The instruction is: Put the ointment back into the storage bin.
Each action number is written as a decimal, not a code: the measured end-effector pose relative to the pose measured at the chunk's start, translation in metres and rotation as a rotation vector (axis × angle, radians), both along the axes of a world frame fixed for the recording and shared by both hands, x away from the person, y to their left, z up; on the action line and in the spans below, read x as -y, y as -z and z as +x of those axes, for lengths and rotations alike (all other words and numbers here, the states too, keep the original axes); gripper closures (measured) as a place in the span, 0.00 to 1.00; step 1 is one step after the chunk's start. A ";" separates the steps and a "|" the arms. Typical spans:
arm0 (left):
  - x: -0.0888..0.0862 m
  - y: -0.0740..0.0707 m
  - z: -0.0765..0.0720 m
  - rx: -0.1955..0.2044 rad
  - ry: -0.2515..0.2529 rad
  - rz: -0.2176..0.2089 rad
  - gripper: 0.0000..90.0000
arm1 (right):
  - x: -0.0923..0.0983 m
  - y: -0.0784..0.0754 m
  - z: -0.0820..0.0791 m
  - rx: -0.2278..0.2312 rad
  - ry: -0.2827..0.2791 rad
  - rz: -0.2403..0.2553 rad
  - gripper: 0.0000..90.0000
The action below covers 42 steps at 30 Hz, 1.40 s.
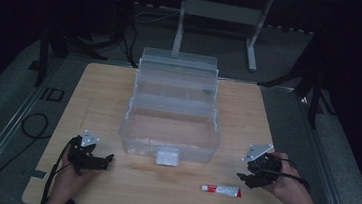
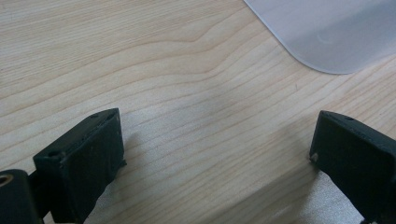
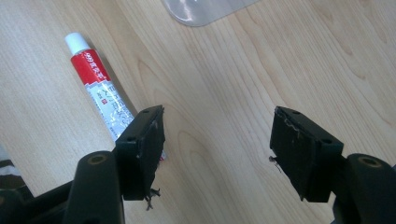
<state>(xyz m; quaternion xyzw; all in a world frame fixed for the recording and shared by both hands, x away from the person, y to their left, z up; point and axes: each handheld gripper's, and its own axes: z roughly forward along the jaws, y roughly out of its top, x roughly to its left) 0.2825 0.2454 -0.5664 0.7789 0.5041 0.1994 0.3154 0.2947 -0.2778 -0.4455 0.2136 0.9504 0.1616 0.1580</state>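
Right gripper (image 1: 248, 178) sits wide open just right of the toothpaste tube (image 1: 221, 190), nothing held; left gripper (image 1: 97, 160) open too. We judge nothing done yet: tube lies on the table (image 1: 104, 94), just before the open clear tiered box (image 1: 172, 116).

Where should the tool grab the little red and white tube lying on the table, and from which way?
Probably across the middle of the tube, coming straight down from above. It lies flat on the table with its long sides free, so the jaws can close on its narrow width. The right tool is nearest, open and just beside the tube's flat end. The white cap end is rounder and may slip.
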 end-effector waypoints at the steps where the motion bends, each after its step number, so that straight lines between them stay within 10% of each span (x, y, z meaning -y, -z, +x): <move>1: 0.000 0.000 0.000 0.000 0.000 0.000 0.04 | -0.001 0.000 0.000 -0.002 -0.003 -0.002 0.39; 42: 0.000 0.000 0.000 0.000 0.000 0.000 0.04 | -0.036 0.002 0.000 -0.072 -0.159 -0.116 0.41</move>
